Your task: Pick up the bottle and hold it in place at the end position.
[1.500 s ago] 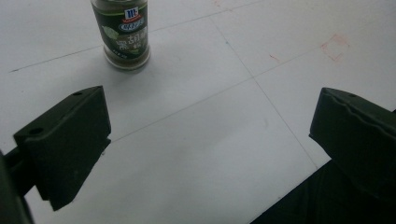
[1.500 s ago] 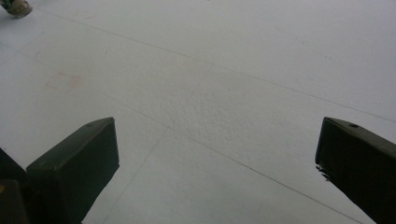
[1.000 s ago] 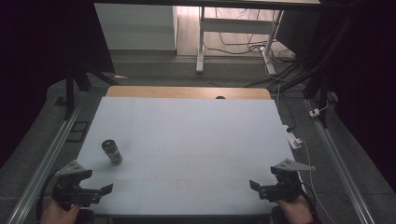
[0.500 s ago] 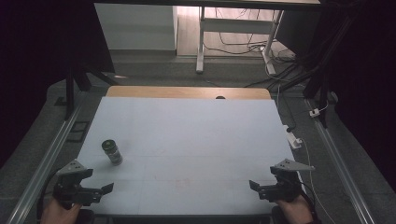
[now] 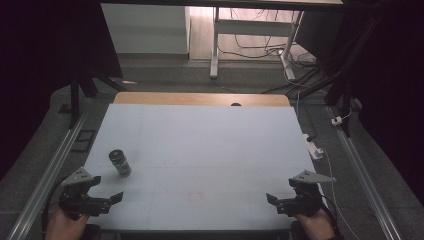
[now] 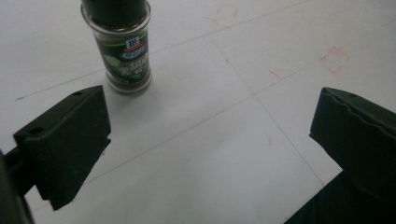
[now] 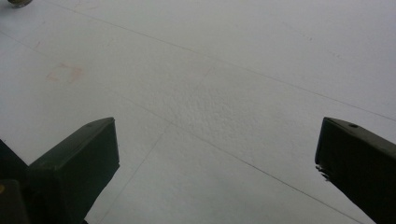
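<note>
— One spice jar (image 5: 120,162) stands upright at the table's (image 5: 210,150) near-left, dark cap up, long axis vertical.
— And the claws?
— Left claw (image 5: 102,200) just short of it, gaping; right claw (image 5: 280,201) gaping, far off

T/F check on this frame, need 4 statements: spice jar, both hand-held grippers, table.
1. The spice jar stands upright on the white table. True.
2. The left hand-held gripper is shut on the jar. False: its jaws are open and the jar sits beyond them, untouched.
3. The right hand-held gripper is open over bare table. True.
4. The jar stands nearer the right hand-held gripper. False: it stands near the left one.
</note>
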`<state>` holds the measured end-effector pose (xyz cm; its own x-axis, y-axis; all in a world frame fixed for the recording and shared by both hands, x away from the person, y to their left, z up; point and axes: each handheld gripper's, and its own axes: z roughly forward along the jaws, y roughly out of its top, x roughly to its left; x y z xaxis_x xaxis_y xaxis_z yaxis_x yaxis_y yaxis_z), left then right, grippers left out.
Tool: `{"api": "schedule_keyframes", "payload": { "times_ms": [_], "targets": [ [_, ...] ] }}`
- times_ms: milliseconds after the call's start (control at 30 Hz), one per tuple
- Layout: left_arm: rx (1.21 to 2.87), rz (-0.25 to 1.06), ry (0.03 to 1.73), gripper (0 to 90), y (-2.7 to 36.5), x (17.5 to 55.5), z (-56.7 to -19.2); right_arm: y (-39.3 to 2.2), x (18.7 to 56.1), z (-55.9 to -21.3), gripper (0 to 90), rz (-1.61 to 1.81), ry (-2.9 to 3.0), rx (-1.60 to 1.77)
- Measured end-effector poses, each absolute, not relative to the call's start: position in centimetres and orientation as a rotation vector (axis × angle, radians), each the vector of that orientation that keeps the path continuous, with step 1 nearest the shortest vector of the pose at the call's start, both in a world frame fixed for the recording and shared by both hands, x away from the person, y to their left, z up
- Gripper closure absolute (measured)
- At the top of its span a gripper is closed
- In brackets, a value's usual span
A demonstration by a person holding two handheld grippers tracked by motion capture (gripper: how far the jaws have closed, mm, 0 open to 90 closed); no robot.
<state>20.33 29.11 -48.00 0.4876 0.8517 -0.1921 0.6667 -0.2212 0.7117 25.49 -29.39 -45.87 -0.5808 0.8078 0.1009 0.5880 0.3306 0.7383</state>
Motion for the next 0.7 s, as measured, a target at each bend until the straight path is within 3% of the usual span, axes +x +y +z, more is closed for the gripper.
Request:
{"api": "schedule_keyframes", "payload": {
  "times_ms": [300, 700],
  "targets": [
    [1.951, 0.292, 1.222, 0.0, 29.2, 21.7, -48.7, -29.4, 25.5, -45.9, 0.0, 1.098, 2.321, 1.249],
    [1.929, 0.381, 1.285, 0.0, 29.5, 23.4, -49.3, -29.3, 25.6, -45.9, 0.0, 1.092, 2.329, 1.243]
  ]
}}
